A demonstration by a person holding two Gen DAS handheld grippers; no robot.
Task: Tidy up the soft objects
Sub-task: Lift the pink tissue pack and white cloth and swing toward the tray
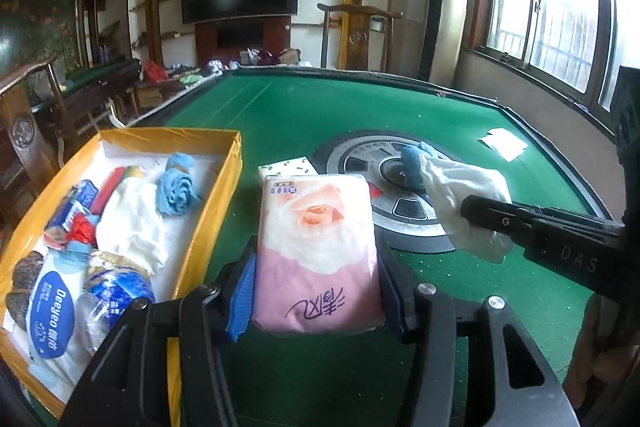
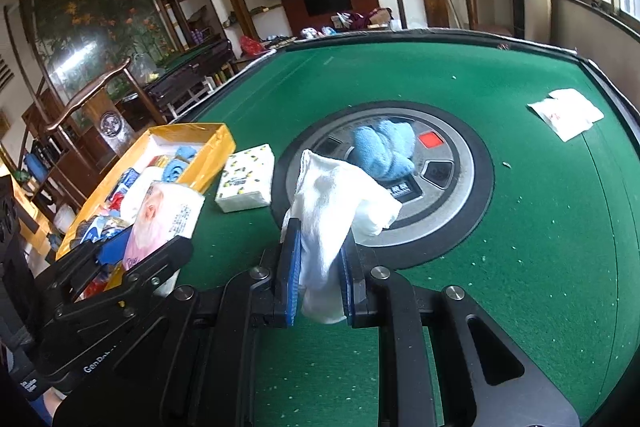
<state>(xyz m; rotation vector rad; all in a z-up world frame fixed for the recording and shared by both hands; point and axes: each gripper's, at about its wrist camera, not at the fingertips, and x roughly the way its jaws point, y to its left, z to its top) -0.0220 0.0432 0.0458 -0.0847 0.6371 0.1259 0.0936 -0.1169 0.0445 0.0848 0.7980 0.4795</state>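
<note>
My left gripper is shut on a pink tissue pack with a rose print, held above the green table just right of the yellow box. The same pack shows at the left of the right wrist view, over the box's edge. My right gripper is shut on a white cloth, which hangs up and forward from its blue pads. In the left wrist view that cloth sits at the tip of the right gripper. A light blue sock bundle lies on the round centre panel.
The yellow box holds a blue rolled cloth, a white cloth, wipes packs and snack wrappers. A small white napkin pack with yellow dots lies beside it. Flat white sachets lie near the table's far right edge. Chairs stand at the left.
</note>
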